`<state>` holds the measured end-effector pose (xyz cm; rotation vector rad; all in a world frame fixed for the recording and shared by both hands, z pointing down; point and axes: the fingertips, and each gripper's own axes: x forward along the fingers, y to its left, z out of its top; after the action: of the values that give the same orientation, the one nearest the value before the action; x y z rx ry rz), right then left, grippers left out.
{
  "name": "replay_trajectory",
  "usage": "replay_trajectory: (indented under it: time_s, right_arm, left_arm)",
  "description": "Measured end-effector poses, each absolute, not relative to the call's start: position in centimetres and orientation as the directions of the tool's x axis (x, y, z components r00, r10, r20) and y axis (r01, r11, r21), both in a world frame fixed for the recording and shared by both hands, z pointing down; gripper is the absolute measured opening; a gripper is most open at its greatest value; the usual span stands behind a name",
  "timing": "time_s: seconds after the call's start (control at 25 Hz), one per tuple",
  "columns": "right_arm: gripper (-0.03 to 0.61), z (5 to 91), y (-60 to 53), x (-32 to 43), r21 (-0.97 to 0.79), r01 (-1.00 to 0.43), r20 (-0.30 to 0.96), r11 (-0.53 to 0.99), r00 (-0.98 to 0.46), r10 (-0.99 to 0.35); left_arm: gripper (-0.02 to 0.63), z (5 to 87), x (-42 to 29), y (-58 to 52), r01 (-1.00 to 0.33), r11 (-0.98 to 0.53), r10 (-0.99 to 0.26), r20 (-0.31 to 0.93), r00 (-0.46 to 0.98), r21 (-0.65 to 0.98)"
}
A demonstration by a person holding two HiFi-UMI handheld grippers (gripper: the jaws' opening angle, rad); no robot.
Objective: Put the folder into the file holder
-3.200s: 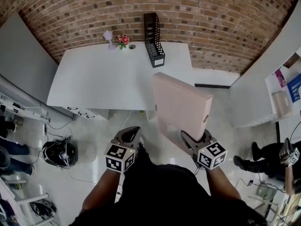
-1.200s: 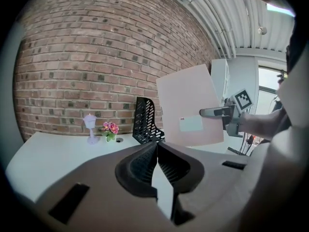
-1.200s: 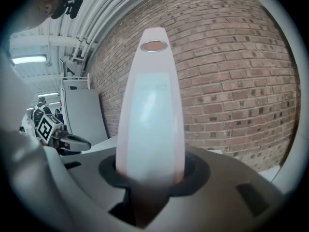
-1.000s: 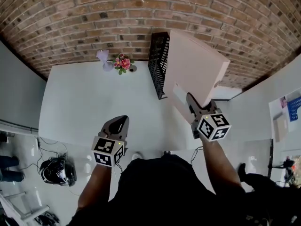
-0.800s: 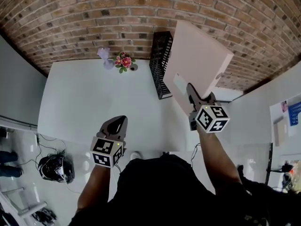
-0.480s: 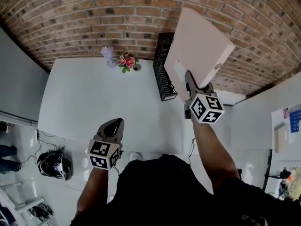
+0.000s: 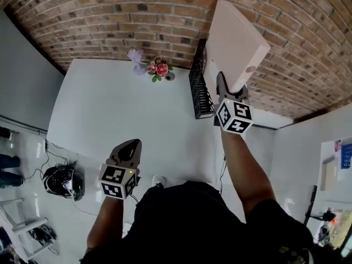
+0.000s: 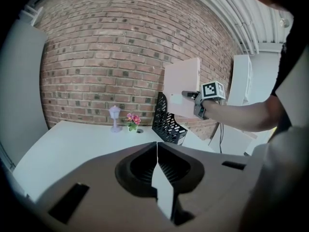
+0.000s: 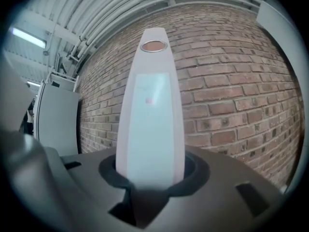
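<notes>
carried to 1 o'clock, folder (image 7: 235,40) now hangs above holder (image 7: 199,95), clamped in right gripper (image 7: 228,91); left gripper (image 7: 128,146) closed, empty; lowering likely next.

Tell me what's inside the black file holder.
Nothing sticks out of the file holder in the left gripper view. In the head view the raised folder covers most of its inside, so its contents cannot be told.

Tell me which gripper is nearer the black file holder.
Right. The right gripper, clamped on the pink folder, is held up just beside the file holder at the table's far edge. The left gripper, shut and empty, hangs by the table's near edge.
</notes>
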<state>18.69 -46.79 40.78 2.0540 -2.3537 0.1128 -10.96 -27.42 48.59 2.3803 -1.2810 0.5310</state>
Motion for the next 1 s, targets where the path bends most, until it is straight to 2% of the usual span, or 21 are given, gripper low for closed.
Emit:
replay_trajectory:
  time_s: [0.48,0.72,1.0]
  right_arm:
    - [0.175,43.8,-49.7,18.4,-0.034,-0.991,0.038,0.130,-0.131,-0.991]
    - [0.179,47.1,-50.5,18.3,0.016,-0.985,0.113,0.171,-0.169,-0.979]
    - [0.181,49.8,-50.1,17.8,-0.017,-0.982,0.175,0.190,-0.190,-0.966]
  left_arm:
    - [0.006,49.5,-11.8,-27.3,-0.870,-0.468,-0.700,0.536,0.471,0.153]
    - [0.006,49.7,-11.5,-27.6,-0.873,-0.463,-0.698,0.543,0.467,0.155]
    - [0.006,50.1,-10.8,-27.7,-0.872,-0.462,-0.693,0.548,0.469,0.162]
